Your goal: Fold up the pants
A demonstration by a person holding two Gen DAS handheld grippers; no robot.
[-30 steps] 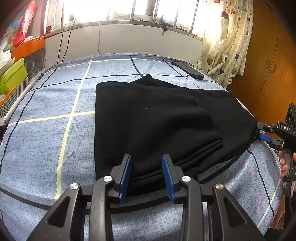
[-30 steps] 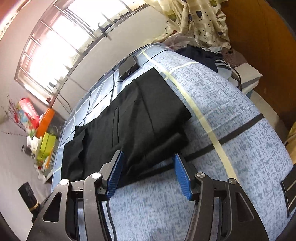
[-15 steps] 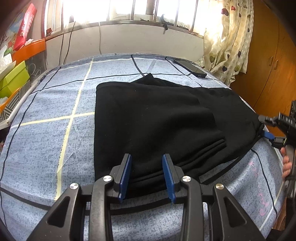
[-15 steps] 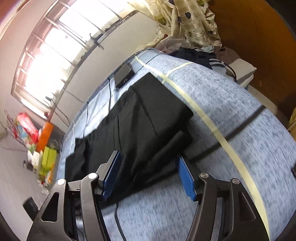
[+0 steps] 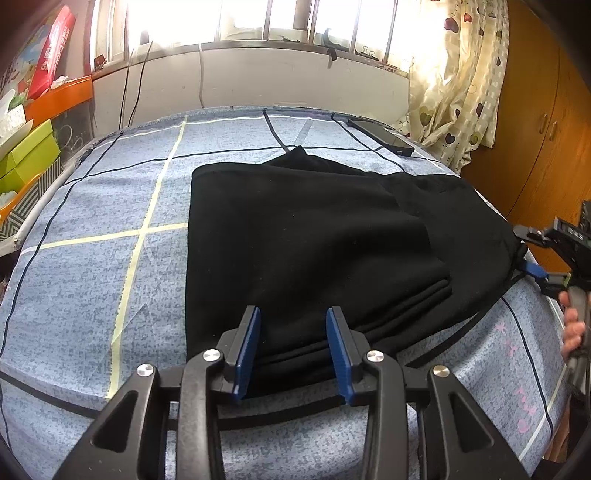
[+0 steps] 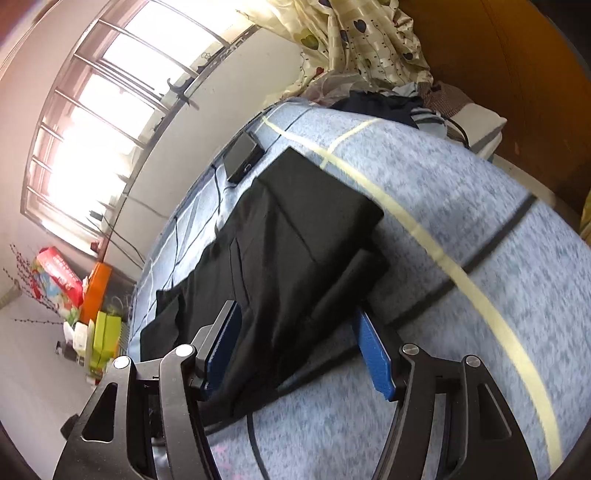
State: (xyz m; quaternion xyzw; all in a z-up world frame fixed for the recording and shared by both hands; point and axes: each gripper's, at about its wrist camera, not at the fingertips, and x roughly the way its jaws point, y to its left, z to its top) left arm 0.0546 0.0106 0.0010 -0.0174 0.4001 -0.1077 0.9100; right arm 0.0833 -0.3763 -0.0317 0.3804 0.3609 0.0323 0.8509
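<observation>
- Blue-grey bedspread (image 5: 92,280) with pale yellow and dark lines covers the bed under both of my tools; a barred window (image 5: 258,22) and a heart-print curtain (image 5: 454,81) stand beyond them.
- Black pants (image 5: 314,240) lie folded flat on the bedspread, straight ahead of the left gripper and reaching off to its right.
- Left gripper (image 5: 293,349): jaws partly apart and just opened a little further. The near hem of the pants sits in the gap; I see no pad pressing the cloth.
- Right gripper (image 6: 297,350): jaws wide, one blue pad on each side of the near end of the pants (image 6: 295,240). Cloth lies between them and the pads are not closed on it.
- From the left wrist view, the right gripper (image 5: 533,258) comes in at the far right edge of the pants, with a hand (image 5: 572,328) gripping its handle.
- Dark phone (image 5: 382,136) lies on the bedspread beyond the pants, ahead and right of the left gripper, apart from the cloth.
- Green boxes (image 5: 26,155) and an orange shelf (image 5: 59,98) sit off the bed, to the left of the left gripper.
- Heap of dark clothes (image 6: 388,105) lies at the far end of the bed, ahead of the right gripper.
- Right wrist view is tilted and slightly smeared.
</observation>
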